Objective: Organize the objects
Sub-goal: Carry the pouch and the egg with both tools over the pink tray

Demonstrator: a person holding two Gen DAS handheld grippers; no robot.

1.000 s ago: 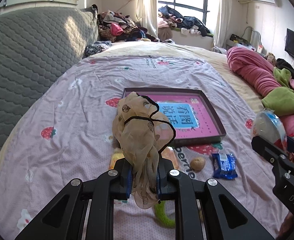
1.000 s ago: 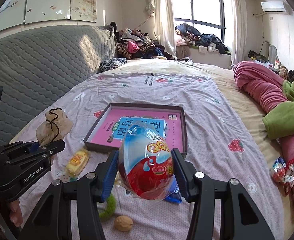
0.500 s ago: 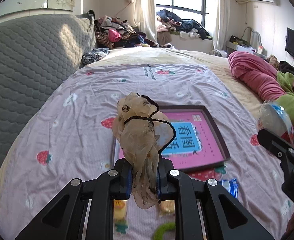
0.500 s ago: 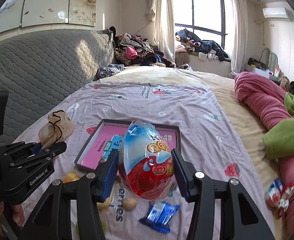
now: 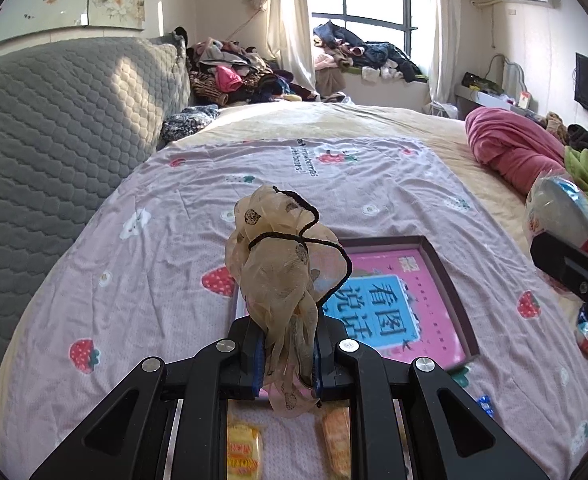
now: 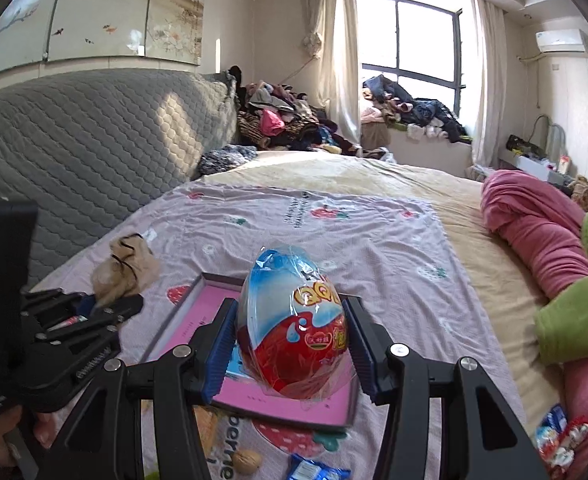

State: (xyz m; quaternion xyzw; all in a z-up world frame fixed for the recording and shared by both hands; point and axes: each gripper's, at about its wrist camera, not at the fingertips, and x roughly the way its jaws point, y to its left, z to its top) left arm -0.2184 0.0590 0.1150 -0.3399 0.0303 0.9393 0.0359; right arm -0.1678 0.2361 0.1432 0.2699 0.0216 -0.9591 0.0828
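Note:
My left gripper (image 5: 286, 354) is shut on a beige mesh pouch (image 5: 282, 264) with a black drawstring, held in the air over the near left corner of a pink-lined tray (image 5: 445, 280). My right gripper (image 6: 290, 350) is shut on a red, white and blue wrapped toy egg (image 6: 294, 328), held over the tray (image 6: 182, 320). The egg (image 5: 561, 208) shows at the right edge of the left wrist view. The pouch (image 6: 124, 270) and the left gripper (image 6: 106, 312) appear at the left of the right wrist view.
The tray lies on a pink strawberry-print sheet (image 5: 154, 240) on a bed. Two yellow snack packets (image 5: 244, 448), a walnut (image 6: 246, 462) and a blue wrapper (image 6: 317, 470) lie in front of it. A grey quilted headboard (image 5: 54, 128) stands left; pink and green blankets (image 6: 541, 240) lie right.
Both grippers have moved forward and a little up with their loads. The tray has come closer beneath them, and the snacks, walnut and blue wrapper have slid toward the bottom of the views.

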